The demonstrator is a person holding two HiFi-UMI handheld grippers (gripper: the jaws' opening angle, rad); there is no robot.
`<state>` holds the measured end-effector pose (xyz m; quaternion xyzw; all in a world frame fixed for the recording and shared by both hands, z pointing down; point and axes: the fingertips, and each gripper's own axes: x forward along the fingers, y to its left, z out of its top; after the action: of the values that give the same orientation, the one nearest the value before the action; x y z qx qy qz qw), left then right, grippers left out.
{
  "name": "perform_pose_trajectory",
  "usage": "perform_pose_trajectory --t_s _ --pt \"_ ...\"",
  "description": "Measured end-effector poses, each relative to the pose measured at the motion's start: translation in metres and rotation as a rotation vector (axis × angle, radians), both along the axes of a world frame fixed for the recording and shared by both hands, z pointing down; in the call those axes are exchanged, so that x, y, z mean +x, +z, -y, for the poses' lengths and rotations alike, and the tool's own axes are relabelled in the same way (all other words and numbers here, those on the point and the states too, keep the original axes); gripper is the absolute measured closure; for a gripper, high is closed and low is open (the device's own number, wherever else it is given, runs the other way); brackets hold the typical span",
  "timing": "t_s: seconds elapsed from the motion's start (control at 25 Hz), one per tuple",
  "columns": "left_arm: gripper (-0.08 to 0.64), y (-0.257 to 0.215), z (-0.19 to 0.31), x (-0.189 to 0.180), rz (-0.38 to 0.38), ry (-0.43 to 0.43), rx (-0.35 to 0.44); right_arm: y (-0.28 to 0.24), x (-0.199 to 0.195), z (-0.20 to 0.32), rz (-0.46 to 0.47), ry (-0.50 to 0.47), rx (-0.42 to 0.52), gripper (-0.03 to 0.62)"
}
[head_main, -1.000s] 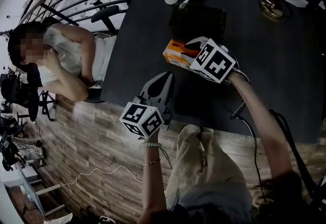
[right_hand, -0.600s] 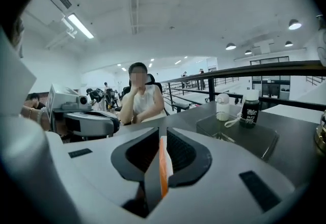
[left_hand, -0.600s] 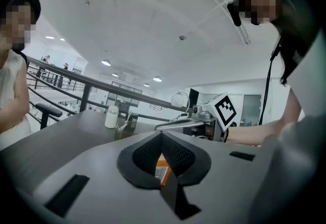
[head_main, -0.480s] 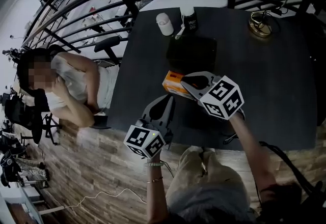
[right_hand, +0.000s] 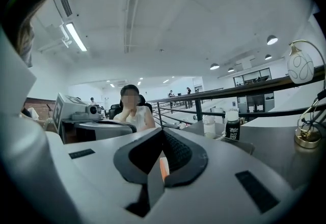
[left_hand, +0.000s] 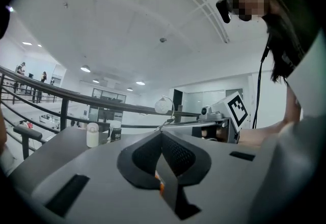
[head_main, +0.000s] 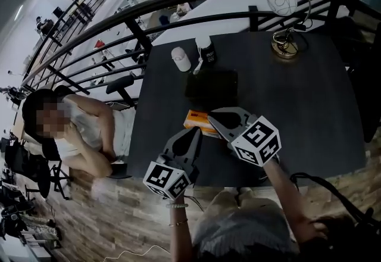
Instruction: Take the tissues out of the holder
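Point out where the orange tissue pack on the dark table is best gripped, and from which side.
Probably across the narrow width of the orange tissue pack, near its exposed left end, coming down from above. It lies flat on the dark table, so only its top and thin edges can be reached, and the black holder lies just beyond its far side.

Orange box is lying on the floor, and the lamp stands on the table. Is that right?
Not quite. The orange box is not on the floor: it lies on the table, near its front edge. The lamp does stand on the table, at the far side. The head view shows both.
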<state>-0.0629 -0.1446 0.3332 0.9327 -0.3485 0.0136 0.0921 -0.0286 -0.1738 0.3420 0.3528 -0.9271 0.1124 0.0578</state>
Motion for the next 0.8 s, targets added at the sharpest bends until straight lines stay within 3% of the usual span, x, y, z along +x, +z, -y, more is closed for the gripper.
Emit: perform_pose_trajectory --t_s 0.6,0.8 --pt "0.552 -0.022 -0.012 0.001 -0.014 0.083 0.063 -0.033 -0.003 -0.021 0.077 0.106 0.124 0.578" --pt "0.552 -0.033 -0.013 0.006 -0.006 0.130 0.124 -0.041 -0.002 -0.026 0.077 0.133 0.172 0.578"
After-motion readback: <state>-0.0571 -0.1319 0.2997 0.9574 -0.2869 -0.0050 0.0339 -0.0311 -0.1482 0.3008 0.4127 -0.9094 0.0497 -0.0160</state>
